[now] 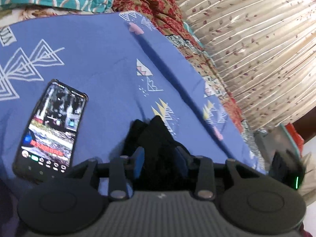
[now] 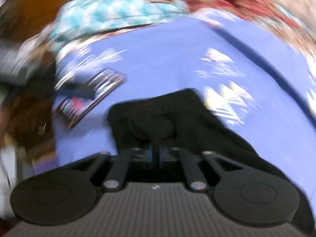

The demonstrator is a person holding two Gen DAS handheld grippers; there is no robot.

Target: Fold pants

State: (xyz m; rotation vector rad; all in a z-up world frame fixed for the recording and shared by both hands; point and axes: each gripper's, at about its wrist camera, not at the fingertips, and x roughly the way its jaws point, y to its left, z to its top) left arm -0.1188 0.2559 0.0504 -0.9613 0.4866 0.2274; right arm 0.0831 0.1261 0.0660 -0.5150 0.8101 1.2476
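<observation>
**A:** Where do the pants sit at this moment?

**B:** One pair of black pants point(image 2: 177, 116), bunched on the blue bedsheet point(image 1: 94, 45). In the right wrist view the cloth fills the middle and trails off toward four o'clock. In the left wrist view a peaked fold of it rises at about six o'clock, right between the fingers.

**A:** And the grippers?

**B:** Two of them. The left gripper point(image 1: 161, 159) has its blue pads point(image 1: 138, 162) set fairly wide, with black cloth filling the gap; whether the pads truly pinch it cannot be told. The right gripper point(image 2: 155, 156) has its fingers drawn nearly together, with only a slit between them, and the cloth lies just ahead; whether any fabric is caught in that slit cannot be told through the blur.

**A:** How would one expect the cloth to handle?

**B:** Soft and light, by its slumping folds, with no stiffness at all. It would likely sag and bunch between two holds, and on a smooth sheet it may slide when dragged. The sensible hold is probably a doubled edge or hem, with both grippers well apart, so the fabric hangs taut.

**A:** Anything else nearby?

**B:** One phone point(image 1: 51, 126), screen lit, at nine o'clock of the left gripper, apart from the pants. A pleated curtain point(image 1: 256, 49) hangs at two o'clock. A careless sweep could nudge the phone.
</observation>
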